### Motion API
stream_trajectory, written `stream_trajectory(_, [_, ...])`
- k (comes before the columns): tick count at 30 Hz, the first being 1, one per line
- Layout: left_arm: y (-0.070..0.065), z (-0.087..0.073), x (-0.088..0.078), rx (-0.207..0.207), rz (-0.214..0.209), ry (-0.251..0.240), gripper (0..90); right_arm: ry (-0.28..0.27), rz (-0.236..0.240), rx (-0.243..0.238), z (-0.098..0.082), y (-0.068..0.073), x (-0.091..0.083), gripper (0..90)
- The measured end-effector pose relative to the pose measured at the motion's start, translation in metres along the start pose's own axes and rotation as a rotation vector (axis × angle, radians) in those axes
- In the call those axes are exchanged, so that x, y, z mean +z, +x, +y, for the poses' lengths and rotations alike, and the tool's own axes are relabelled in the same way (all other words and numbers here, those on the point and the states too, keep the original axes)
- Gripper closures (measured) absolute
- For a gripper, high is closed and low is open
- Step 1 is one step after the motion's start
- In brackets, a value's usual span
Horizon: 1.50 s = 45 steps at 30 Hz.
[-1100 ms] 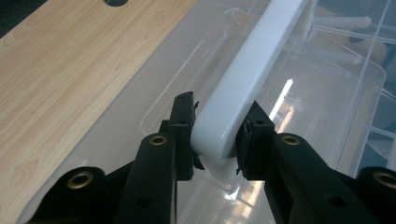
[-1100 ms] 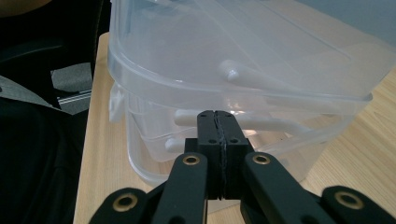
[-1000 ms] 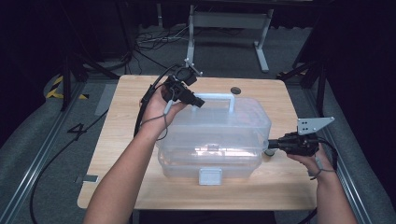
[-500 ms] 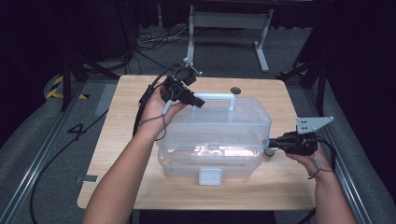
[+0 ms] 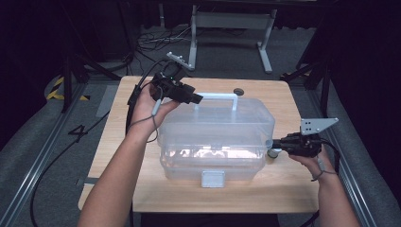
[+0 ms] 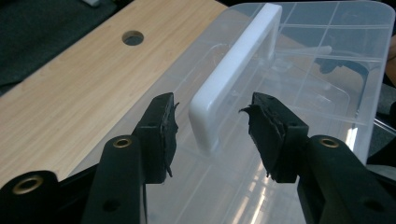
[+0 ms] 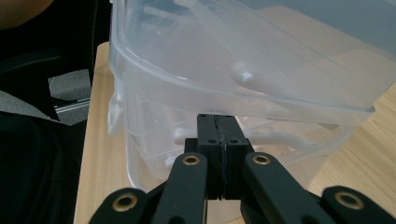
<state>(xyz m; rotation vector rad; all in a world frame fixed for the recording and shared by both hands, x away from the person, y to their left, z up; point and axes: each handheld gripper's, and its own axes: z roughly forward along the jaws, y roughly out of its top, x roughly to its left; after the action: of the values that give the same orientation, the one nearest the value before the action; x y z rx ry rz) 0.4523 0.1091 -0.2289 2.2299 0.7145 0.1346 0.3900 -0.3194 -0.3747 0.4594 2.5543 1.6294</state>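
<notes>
Clear plastic storage box (image 5: 215, 137) sits mid-table on the wooden table (image 5: 118, 142), white latch (image 5: 213, 178) facing the person, white carry handle (image 5: 215, 97) upright on the lid.

Left gripper (image 5: 191, 98) at the left end of the handle — jaws have just been opening; in the left gripper view they stand apart on either side of the handle's corner (image 6: 210, 116), pads clear of it, nothing pinched.

Right gripper (image 5: 276, 144) at the box's right end wall. Jaws pressed together, pad to pad, nothing between them; tips (image 7: 217, 126) sit just under the lid rim (image 7: 243, 95). Touching the wall or just short of it — cannot tell.

Handling judgement: thin-walled, translucent, likely light; walls and lid should flex under point load. Surface smooth, probably slippery to rubber pads. Small items inside are blurred; may shift if tilted.

Best hold: the handle bar, stiff and narrow enough to fit between the jaws. Rim lip is a second purchase for bracing.
</notes>
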Motion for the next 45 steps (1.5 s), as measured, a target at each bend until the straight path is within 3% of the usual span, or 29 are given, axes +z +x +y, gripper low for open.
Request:
stream_trajectory(8, [0.001, -0.012, -0.032, 0.009, 0.016, -0.085, 56.6, -0.013, -0.045, 0.022, 0.009, 0.002, -0.001, 89.8])
stream_trajectory(11, [-0.001, -0.017, -0.045, 0.023, 0.012, -0.126, 65.3, -0.017, -0.065, 0.030, 0.011, 0.003, -0.001, 89.8])
stream_trajectory(16, [-0.004, -0.024, -0.054, 0.029, 0.017, -0.123, 80.2, -0.027, -0.089, 0.046, 0.014, 0.003, -0.002, 89.9])
stream_trajectory(19, [-0.006, -0.029, -0.059, 0.030, 0.035, -0.125, 83.7, -0.042, -0.109, 0.065, 0.017, 0.003, -0.002, 89.9])
stream_trajectory(28, [-0.005, -0.046, -0.082, -0.006, 0.070, -0.160, 86.2, -0.083, -0.156, 0.104, 0.030, -0.001, -0.001, 89.9])
stream_trajectory(45, [-0.018, -0.082, -0.087, -0.036, 0.089, -0.156, 88.5, -0.158, -0.243, 0.158, 0.044, -0.010, 0.000, 89.9])
